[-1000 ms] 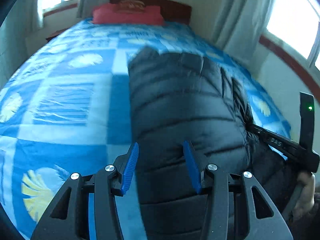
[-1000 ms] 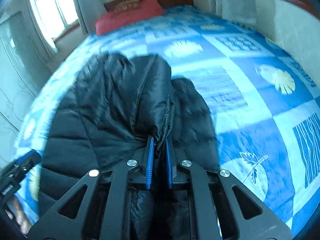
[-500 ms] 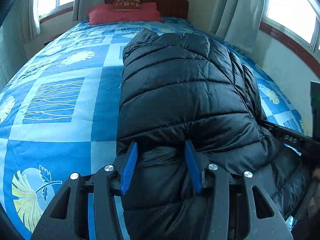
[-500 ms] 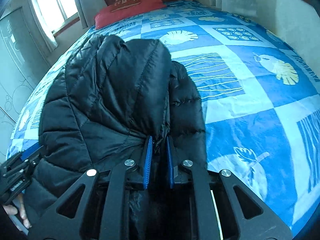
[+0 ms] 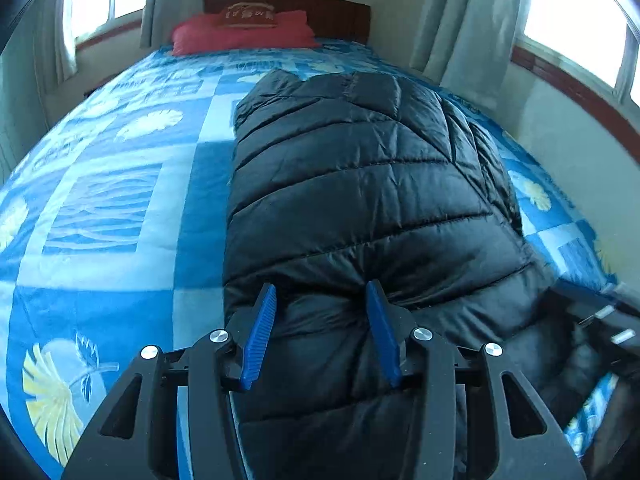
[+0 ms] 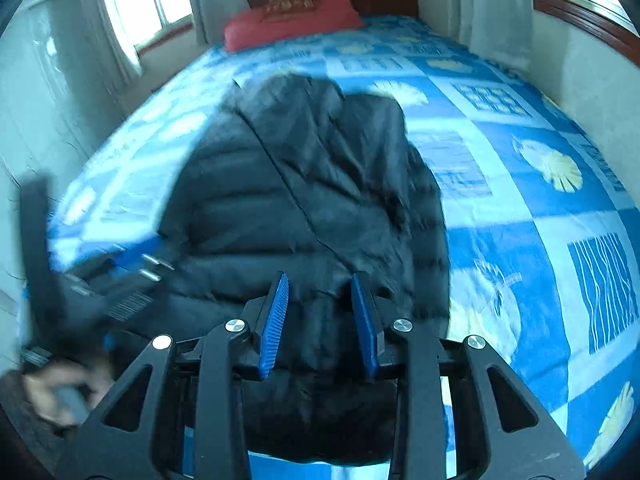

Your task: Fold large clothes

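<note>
Released since half a second ago, the black puffer jacket (image 6: 304,200) is no longer pinched in the right tongs (image 6: 320,316), whose blue fingers (image 6: 276,316) are now standing apart with nothing between them. Left tongs (image 5: 320,328) are gaping wide over the jacket's near hem, gripping nothing. Ahead of both tongs, the jacket is lying folded lengthwise on the blue patterned bed (image 5: 112,200). Far beyond, a red pillow (image 5: 244,32) is resting against the wooden headboard (image 5: 332,12).
</note>
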